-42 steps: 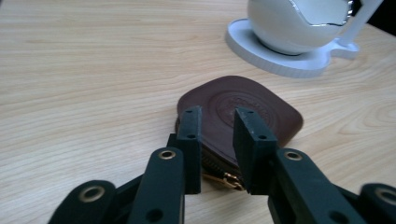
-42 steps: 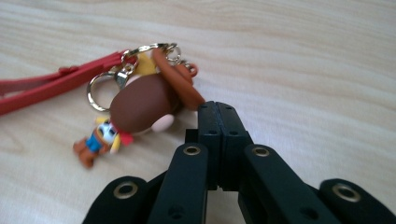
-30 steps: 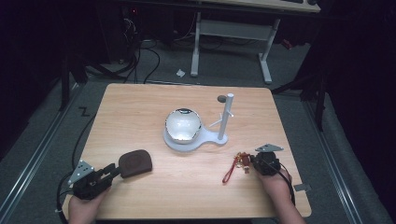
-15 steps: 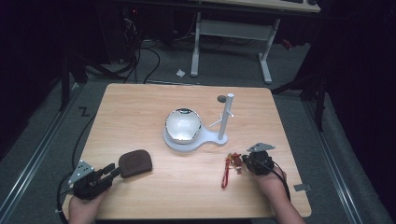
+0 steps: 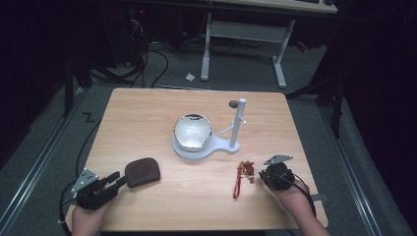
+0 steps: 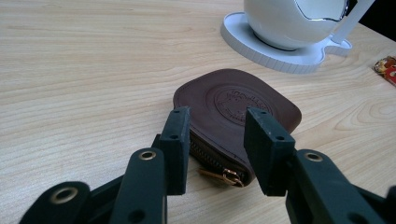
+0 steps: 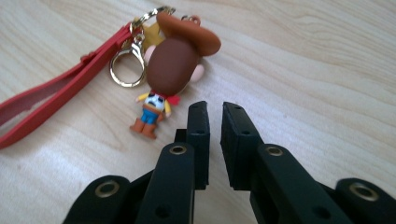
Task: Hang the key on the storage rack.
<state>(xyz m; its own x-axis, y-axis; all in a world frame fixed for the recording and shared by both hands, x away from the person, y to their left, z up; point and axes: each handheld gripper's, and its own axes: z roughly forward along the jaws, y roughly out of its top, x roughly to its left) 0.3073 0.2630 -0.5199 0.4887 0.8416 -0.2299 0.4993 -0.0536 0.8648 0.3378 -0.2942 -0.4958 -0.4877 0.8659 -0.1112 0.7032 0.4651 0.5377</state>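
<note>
A brown leather zip pouch [image 5: 142,170] lies at the table's near left. My left gripper [image 5: 118,179] reaches it from the left. In the left gripper view its jaws [image 6: 219,123] have just been opening and straddle the zip end of the pouch [image 6: 233,102] without pressing it. A cowboy figure keychain [image 5: 244,173] with a red strap lies at the near right. My right gripper [image 5: 263,175] points at it. In the right gripper view its jaws [image 7: 215,109] have just been opening to a narrow gap with nothing between them, and the figure [image 7: 173,65] lies just ahead.
A white stand [image 5: 214,149] carrying a shiny dome [image 5: 193,132] and an upright post [image 5: 237,123] sits mid-table. A small dark disc [image 5: 233,103] lies behind it. The red strap [image 7: 51,100] trails toward the table's front edge. Bare wood lies between the two hands.
The keychain, earlier at the right gripper's tips, now lies flat a little apart from them. The left gripper and the pouch stay where they were.
</note>
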